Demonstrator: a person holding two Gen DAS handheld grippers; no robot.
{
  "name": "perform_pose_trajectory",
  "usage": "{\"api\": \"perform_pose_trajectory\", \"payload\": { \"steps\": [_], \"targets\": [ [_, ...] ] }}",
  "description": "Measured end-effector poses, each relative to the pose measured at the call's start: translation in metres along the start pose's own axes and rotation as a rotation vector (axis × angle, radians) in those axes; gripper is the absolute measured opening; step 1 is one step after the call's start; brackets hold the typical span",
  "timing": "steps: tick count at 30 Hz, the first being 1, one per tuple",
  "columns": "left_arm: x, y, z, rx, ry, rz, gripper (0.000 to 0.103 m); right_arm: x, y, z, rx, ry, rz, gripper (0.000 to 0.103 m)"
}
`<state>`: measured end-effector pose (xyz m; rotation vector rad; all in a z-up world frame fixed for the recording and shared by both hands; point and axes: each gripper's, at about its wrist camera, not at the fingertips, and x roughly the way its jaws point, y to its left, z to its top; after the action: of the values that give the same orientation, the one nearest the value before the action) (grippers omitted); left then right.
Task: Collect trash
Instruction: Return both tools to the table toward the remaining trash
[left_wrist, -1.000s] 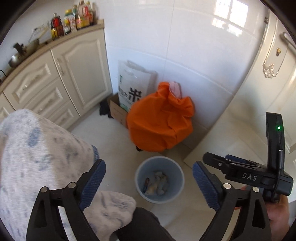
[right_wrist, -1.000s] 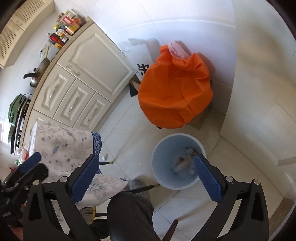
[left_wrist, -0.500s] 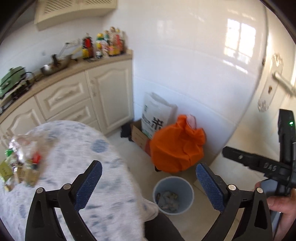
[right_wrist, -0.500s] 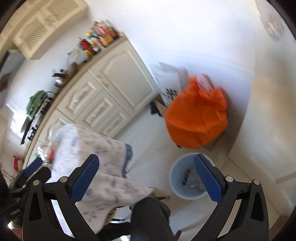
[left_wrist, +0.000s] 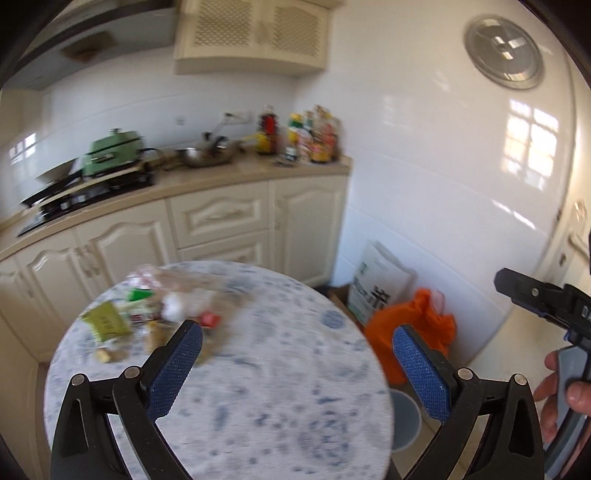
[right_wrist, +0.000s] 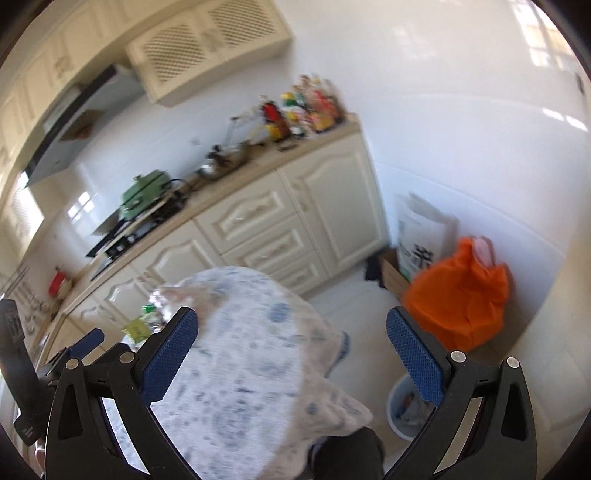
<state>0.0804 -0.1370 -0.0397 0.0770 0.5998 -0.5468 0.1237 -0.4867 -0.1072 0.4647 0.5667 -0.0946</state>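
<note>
A pile of trash (left_wrist: 155, 317), wrappers and packets, lies blurred on the far left part of a round table (left_wrist: 280, 398) with a blue-flecked cloth. It also shows in the right wrist view (right_wrist: 147, 317). My left gripper (left_wrist: 297, 363) is open and empty above the table, just right of the pile. My right gripper (right_wrist: 291, 354) is open and empty over the table's right edge. A pale blue bin (right_wrist: 402, 410) with trash in it stands on the floor to the right of the table, partly hidden in the left wrist view (left_wrist: 404, 421).
An orange bag (right_wrist: 458, 299), a white printed sack (right_wrist: 421, 236) and a cardboard box (right_wrist: 393, 277) stand against the tiled wall. Cream cabinets (left_wrist: 221, 221) carry a stove, a green pot (left_wrist: 114, 151) and bottles (left_wrist: 299, 136). A door (left_wrist: 572, 258) is at right.
Both grippers have swung up and left, from looking down at the bin to looking over the table and its trash pile. Both stay open and empty.
</note>
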Motion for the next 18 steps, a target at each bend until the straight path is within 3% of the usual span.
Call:
{"api": "perform_pose_trajectory", "payload": {
  "steps": [10,18],
  "targets": [
    [-0.070,0.083,-0.014,-0.138,-0.109,0.180,0.102,-0.001,0.119,-0.001,-0.242,-0.056,0.078,0.103],
    [-0.092,0.129,-0.033,-0.220,-0.112,0.298,0.102,0.015,0.195,-0.020,-0.407,-0.044,0.148,0.103]
  ]
}}
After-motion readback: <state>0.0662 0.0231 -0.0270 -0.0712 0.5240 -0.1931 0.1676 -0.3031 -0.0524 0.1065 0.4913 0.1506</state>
